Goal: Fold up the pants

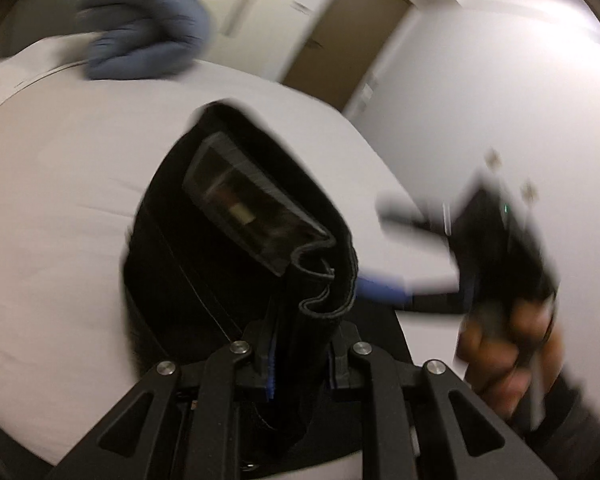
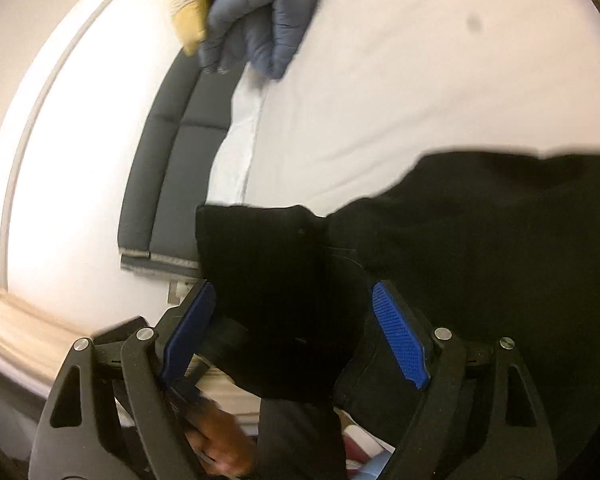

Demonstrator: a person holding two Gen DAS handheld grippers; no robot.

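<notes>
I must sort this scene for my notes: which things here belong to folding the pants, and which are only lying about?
Job: black fabric pants; left gripper, shut on them; right gripper, open; white bed sheet.
Lying about: blue-grey quilted bundle; yellow packet.

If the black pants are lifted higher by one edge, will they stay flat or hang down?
The black pants will probably hang down: the hem clamped in the left claw curls in soft waves. They look fairly thick, so perhaps heavy enough to drag on the white bed sheet. Cloth between the open right claw already droops.
</notes>
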